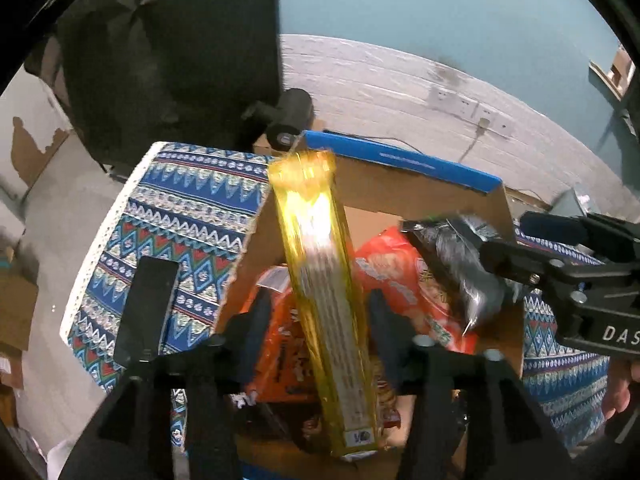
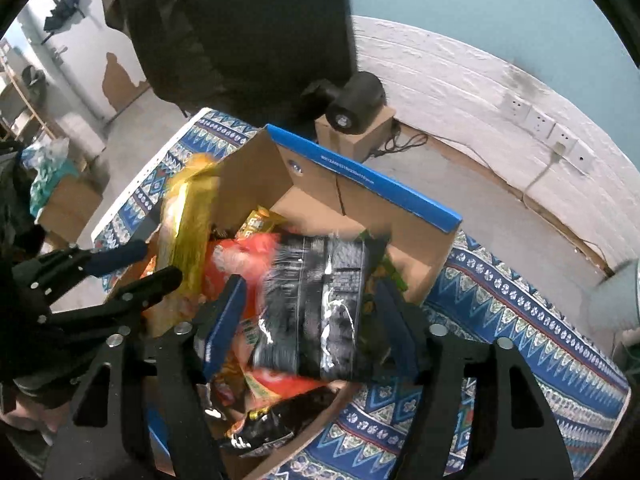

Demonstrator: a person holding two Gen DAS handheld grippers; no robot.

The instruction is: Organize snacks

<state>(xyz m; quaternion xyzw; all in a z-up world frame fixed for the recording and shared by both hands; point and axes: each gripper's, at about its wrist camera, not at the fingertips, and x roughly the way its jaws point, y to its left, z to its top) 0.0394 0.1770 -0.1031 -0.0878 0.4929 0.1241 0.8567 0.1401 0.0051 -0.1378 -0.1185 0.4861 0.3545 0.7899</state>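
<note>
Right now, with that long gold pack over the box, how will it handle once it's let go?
The gold pack looks stiff and straight, so probably won't flop. Its glossy wrap likely slips. Standing on end between the left gripper's fingers, it may tip into the cardboard box.

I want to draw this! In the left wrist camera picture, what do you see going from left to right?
Patterned cloth → gold packet → orange snack bag → black-and-silver bag → right gripper.
</note>
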